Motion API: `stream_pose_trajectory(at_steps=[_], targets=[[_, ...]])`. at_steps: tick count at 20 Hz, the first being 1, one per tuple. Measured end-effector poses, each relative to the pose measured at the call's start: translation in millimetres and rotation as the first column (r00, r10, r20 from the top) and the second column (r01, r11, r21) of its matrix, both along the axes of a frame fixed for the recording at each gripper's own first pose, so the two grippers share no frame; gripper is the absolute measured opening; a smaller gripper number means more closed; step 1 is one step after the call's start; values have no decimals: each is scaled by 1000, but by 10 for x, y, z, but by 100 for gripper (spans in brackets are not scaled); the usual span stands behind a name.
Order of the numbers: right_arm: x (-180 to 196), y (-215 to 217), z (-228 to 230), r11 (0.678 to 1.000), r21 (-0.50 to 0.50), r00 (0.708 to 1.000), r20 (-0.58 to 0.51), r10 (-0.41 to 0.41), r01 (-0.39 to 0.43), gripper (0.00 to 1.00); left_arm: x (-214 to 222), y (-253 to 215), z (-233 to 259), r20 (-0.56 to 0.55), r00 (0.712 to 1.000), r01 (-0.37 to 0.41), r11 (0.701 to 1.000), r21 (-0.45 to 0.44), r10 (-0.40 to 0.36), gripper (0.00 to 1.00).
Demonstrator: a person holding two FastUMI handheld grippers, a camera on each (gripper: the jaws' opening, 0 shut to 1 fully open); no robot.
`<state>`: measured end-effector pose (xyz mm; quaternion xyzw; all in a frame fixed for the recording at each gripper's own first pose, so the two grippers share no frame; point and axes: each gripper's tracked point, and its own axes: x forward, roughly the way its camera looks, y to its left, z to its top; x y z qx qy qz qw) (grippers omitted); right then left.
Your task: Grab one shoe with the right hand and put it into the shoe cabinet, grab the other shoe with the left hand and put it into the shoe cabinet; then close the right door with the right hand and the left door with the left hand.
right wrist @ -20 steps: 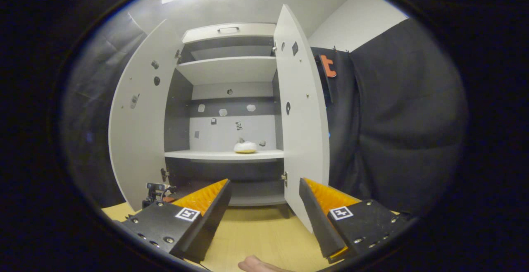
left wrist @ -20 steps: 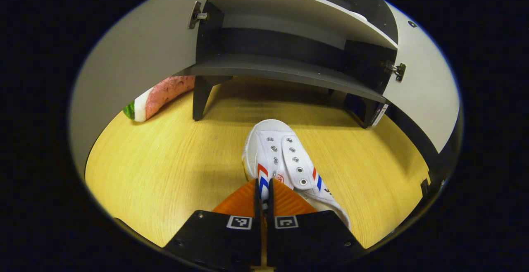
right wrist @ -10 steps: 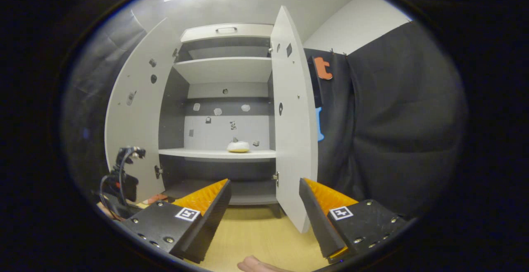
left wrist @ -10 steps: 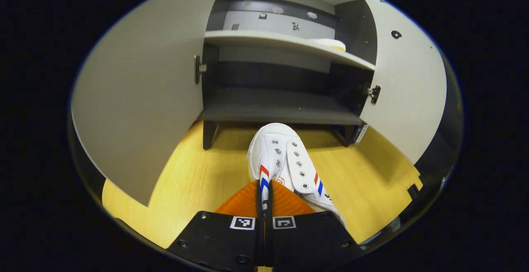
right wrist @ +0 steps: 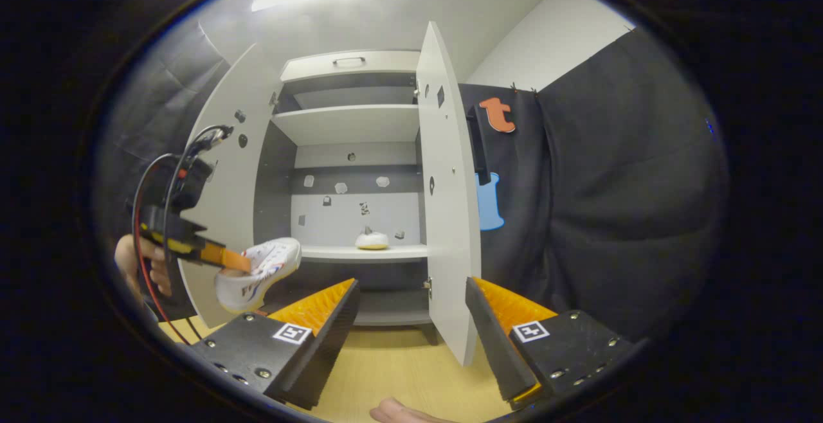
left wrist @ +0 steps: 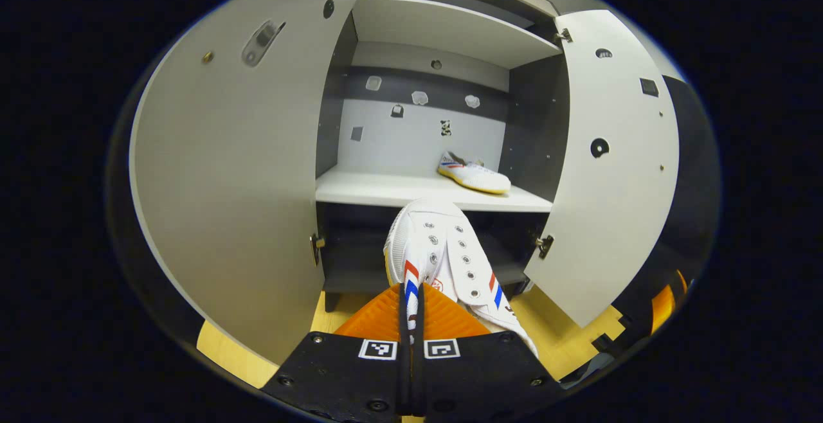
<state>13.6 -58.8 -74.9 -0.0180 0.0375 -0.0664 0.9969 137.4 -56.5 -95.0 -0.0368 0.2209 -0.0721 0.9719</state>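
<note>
Shoe cabinet [left wrist: 450,24] on the tabletop [right wrist: 398,371], both doors swung wide: left door [left wrist: 225,172], right door [left wrist: 611,172]. The white middle shelf [left wrist: 379,188] has bare room on its left. Two shoes, white canvas with red and blue stripes and a yellowish sole. The placed shoe [left wrist: 474,175] lies at the shelf's right, near the far wall. The held shoe [left wrist: 443,256] hangs in the air before the shelf's front edge, its side pinched by the left gripper [left wrist: 411,310]. The right gripper [right wrist: 411,310] is spread, holding nothing, near the tabletop.
</note>
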Motion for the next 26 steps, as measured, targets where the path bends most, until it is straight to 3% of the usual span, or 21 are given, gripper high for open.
stream_pose_trajectory(at_steps=[8,13,16,19,22,24,25,26], targets=[[-57,-66,85,1000,-9,1000,23,8,-7,98,1337,6,672,91,993,-72,997,-2,72,1],[-20,-146,103,1000,6,999,39,-4,4,98,2372,52,477,61,993,-102,995,-9,103,1],[18,-167,87,1000,10,999,46,-9,9,98,2807,220,173,-7,991,-134,990,32,134,1],[49,-157,16,1000,0,1000,28,-7,7,98,2921,222,-108,-112,983,-146,989,-8,144,1],[44,-172,27,1000,-14,999,29,-13,14,98,2939,270,-229,-144,978,-149,989,19,150,1],[16,-170,65,1000,-11,999,37,-13,14,98,2847,295,-343,-210,966,-134,987,85,149,2],[-4,-184,90,1000,-11,999,41,-19,19,98,2780,330,-342,-220,964,-121,983,140,150,13],[-27,-205,125,1000,-13,998,50,-27,27,98,2818,322,-235,-172,973,-127,978,163,155,17]])
